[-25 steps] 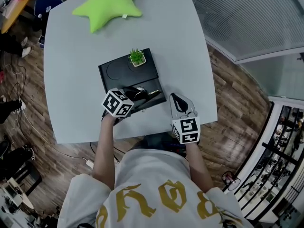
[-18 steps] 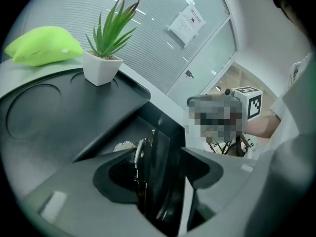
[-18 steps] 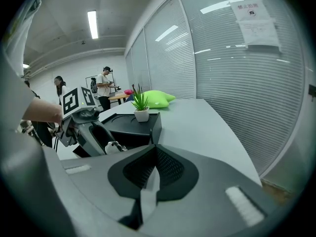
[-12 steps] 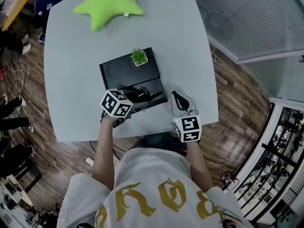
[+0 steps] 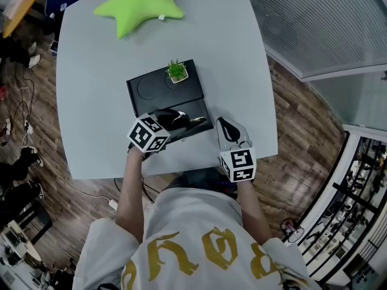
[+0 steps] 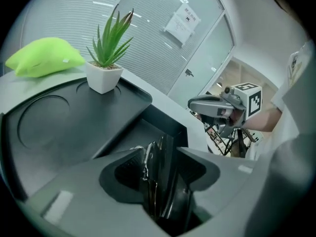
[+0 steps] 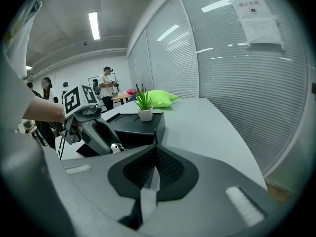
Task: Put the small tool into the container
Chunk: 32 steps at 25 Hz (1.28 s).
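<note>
Head view, looking steeply down: we see a person at a grey surface (image 5: 91, 101), holding a pair of tongs in each hand. The left tongs (image 5: 175, 116) reach over the near end of a black container (image 5: 151, 92), where an open compartment sinks below the flat top. Left gripper view shows these tongs closed tight on the small tool (image 6: 157, 181) — a slim, dark metal piece with a shiny edge, lying along the jaws and hanging over the compartment. We cannot tell whether its tip touches the compartment floor. The right tongs (image 5: 225, 125) hover just beside the container's right edge. Right gripper view shows their jaws pressed together with nothing between them. A small potted plant (image 5: 176, 72) stands on the container's far end, and a green star cushion (image 5: 139, 5) lies well beyond. We judge the task nearly done — the tool is at the container, and only lowering and letting go remain.
</note>
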Motion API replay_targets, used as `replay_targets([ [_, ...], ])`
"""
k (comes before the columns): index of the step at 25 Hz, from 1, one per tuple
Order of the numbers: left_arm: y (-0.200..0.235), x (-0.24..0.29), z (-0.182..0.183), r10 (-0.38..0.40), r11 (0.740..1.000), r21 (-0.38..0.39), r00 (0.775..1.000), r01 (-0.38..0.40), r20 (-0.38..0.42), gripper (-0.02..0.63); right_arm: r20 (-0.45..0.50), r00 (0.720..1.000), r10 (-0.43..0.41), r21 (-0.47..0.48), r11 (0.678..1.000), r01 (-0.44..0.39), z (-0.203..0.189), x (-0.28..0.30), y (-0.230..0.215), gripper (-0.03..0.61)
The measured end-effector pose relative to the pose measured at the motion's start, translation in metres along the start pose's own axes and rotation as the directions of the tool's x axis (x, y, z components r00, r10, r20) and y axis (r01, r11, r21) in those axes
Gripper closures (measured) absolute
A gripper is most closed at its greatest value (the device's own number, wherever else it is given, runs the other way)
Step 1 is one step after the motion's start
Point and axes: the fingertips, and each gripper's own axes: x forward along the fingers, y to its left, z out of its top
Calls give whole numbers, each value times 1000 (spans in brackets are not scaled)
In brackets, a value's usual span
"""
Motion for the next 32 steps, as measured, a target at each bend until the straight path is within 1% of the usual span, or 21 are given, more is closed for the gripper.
replay_targets([
  [2,0,-3,1,-10,1000,11,1000,10,8,403,4,1000,-3,-2,1000,3,1,-1,-1,557],
  [4,-2,-6,7,-8,1000,30,999,6,35,403,6,1000,-7,-3,1000,7,3,-3,-2,557],
  [6,-5,-13,16,13,996,85,996,-21,92,403,11,1000,-9,-5,1000,9,5,-4,-2,557],
  [8,-7,-23,28,32,989,135,983,-57,182,383,20,1000,-10,-9,1000,10,9,-5,-2,557],
  [10,-5,-36,38,56,990,114,964,-88,261,360,31,999,-9,-18,1000,9,15,-6,-1,557],
  [11,-2,-42,42,79,989,96,955,-111,285,362,35,999,0,-21,1000,1,18,-7,1,557],
  [13,1,-52,47,132,983,78,937,-165,324,366,48,998,50,-8,999,-50,24,-11,9,555],
  [15,-5,-66,54,158,976,80,907,-205,390,387,96,988,117,45,991,-122,35,-18,19,554],
  [16,-10,-74,58,170,971,83,889,-225,425,416,131,982,139,83,985,-151,42,-23,23,554],
  [17,-15,-83,62,188,964,83,870,-252,457,439,164,975,149,119,978,-169,49,-26,25,554],
  [18,-19,-92,64,214,956,78,849,-284,483,479,189,971,148,146,973,-177,55,-30,27,554],
  [20,-22,-107,67,278,937,38,806,-348,523,540,207,970,129,163,973,-164,62,-35,28,554],
  [21,-23,-114,66,310,928,5,783,-371,539,572,200,973,114,148,978,-145,64,-36,29,554],
  [23,-28,-130,66,346,920,-56,736,-388,582,594,181,980,82,79,992,-98,67,-40,34,554],
  [25,-44,-148,68,338,925,-94,686,-368,645,611,188,980,59,20,998,-64,73,-48,43,554],
  [27,-60,-164,70,327,930,-115,644,-350,691,612,226,973,39,2,999,-41,84,-58,49,554],
  [29,-69,-175,69,338,925,-131,618,-356,709,612,273,962,11,-5,1000,-10,95,-68,53,554],
  [30,-73,-179,66,349,921,-139,612,-364,710,612,301,954,-5,-2,1000,6,100,-75,55,555],
  [31,-77,-182,62,356,918,-145,611,-368,707,612,335,942,-17,9,1000,14,106,-83,57,554],
  [32,-82,-184,59,356,920,-149,615,-362,703,614,369,929,-24,24,1000,16,111,-92,60,554],
])
